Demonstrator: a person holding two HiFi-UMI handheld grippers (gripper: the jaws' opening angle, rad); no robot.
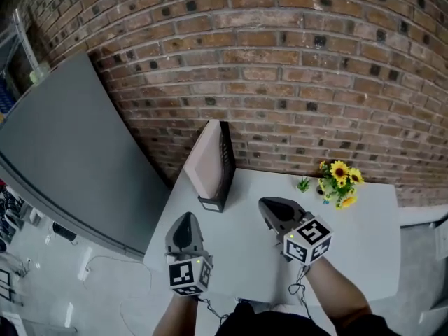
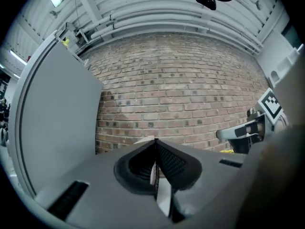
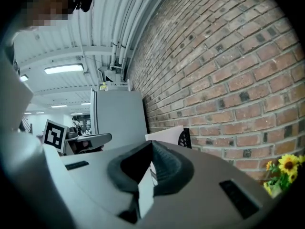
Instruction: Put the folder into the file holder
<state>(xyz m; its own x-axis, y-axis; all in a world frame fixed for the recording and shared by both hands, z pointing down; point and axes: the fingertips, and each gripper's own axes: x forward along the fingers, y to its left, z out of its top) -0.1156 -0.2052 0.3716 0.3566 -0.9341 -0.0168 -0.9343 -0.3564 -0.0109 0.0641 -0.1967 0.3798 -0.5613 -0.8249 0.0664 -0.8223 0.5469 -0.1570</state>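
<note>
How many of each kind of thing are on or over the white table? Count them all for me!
File holder: 1
Folder: 1
Yellow flower bunch: 1
Small green plant: 1
Hand-held grippers: 2 (left hand-held gripper, right hand-held gripper)
Total: 6

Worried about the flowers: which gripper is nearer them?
The right gripper: the yellow flowers stand on its side; the left gripper is over by the file holder.

head: steeply down over table [image 1: 241, 257] | gripper views: low, facing brick wall [image 2: 181, 80] | shared: file holder [image 1: 225, 159]
</note>
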